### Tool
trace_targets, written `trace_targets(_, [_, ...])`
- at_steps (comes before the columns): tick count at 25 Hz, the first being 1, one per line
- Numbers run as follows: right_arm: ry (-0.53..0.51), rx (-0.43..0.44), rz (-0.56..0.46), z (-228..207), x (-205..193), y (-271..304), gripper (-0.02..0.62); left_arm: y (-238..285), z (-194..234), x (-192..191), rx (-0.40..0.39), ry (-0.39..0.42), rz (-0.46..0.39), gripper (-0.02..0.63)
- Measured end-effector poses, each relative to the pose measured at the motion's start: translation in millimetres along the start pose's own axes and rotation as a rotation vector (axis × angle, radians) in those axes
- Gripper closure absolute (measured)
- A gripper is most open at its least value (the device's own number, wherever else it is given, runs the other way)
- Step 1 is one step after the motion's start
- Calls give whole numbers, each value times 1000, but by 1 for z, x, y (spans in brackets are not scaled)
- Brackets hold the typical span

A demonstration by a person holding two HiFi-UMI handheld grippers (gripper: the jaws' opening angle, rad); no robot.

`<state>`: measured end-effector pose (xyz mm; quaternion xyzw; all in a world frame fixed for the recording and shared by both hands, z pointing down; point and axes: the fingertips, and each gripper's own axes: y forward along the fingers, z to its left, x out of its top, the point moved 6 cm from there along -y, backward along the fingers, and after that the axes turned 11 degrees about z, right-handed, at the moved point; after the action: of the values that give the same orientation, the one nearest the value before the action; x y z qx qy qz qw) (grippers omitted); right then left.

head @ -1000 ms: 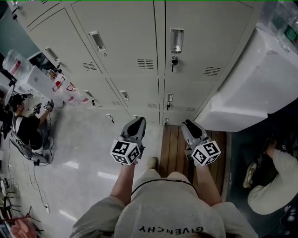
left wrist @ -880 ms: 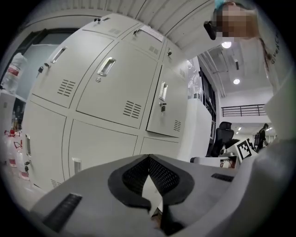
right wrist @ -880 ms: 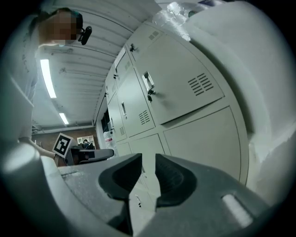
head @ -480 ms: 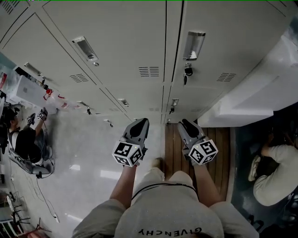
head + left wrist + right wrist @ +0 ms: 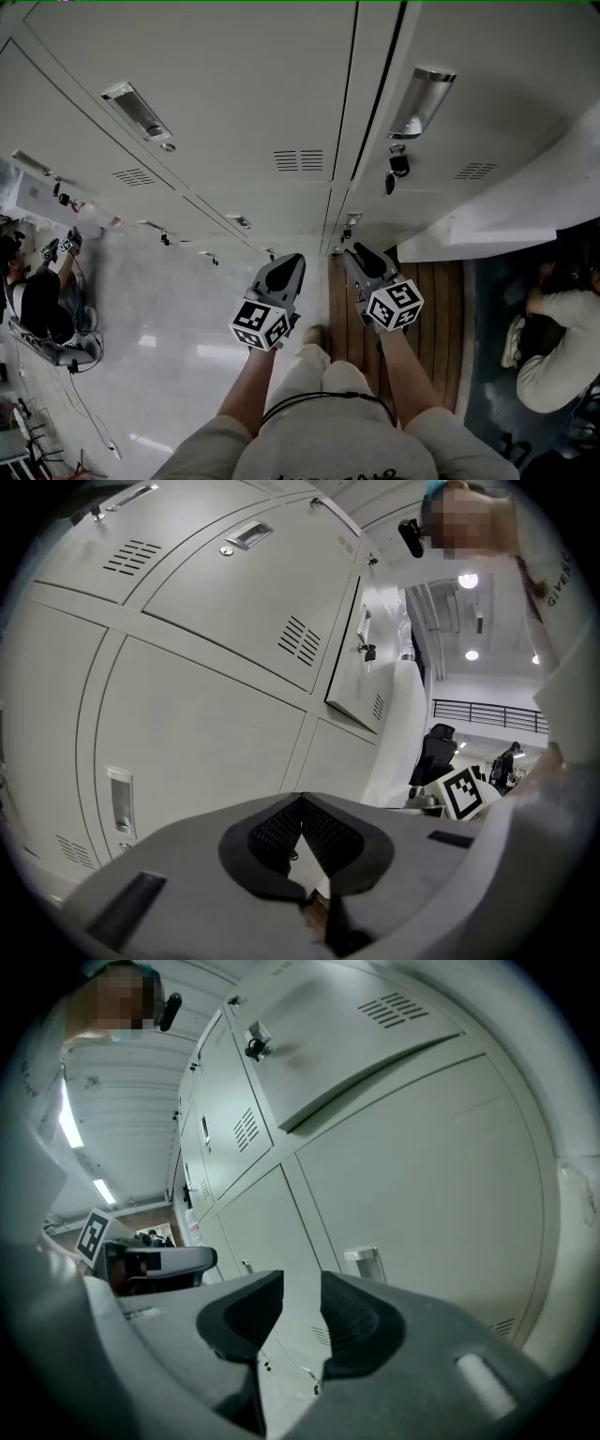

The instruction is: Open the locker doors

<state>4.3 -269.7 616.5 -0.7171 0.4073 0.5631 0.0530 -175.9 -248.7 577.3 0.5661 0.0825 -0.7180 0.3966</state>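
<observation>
A wall of grey locker doors [image 5: 262, 84] fills the head view. The door straight ahead has a recessed handle [image 5: 419, 101] with a key lock [image 5: 397, 164] under it. One door [image 5: 506, 206] at the right stands swung open; it also shows as the open door [image 5: 361, 667] and the open door [image 5: 347, 1026]. My left gripper [image 5: 289, 260] hangs low in front of the lockers, shut and empty, its jaws meeting at the tip [image 5: 302, 803]. My right gripper [image 5: 356, 251] is beside it, short of the lockers. Its jaws are opening with nothing between them [image 5: 302, 1288].
A person [image 5: 42, 300] sits on the glossy floor at the far left, beside cables. Another person [image 5: 553, 347] crouches at the right. A wooden floor strip [image 5: 441, 300] runs below the open door. Lower locker handles [image 5: 239, 221] line the bottom rows.
The view has come closer to the lockers, so the doors and handles look larger. The right gripper has drifted left and a little up; the left one has stayed about where it was.
</observation>
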Motion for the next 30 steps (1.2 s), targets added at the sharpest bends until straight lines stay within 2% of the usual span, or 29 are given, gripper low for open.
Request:
trace_targets(7, [9,-45,9,-24,-10,34,466,21,14,-10,-13,-2,9,607])
trace_targets(17, [-32,-144,21,-52,-11,70,428,36,27,-25,-23,-18,23,607])
trace_targets(26, [-99,-127,26,-49,-3,83,410,33,31,-34,-13,-31,31,607])
trace_targets(30, [-88,-121,17,-47,-7,78,410,31,29,-34,-7,-23,27,607])
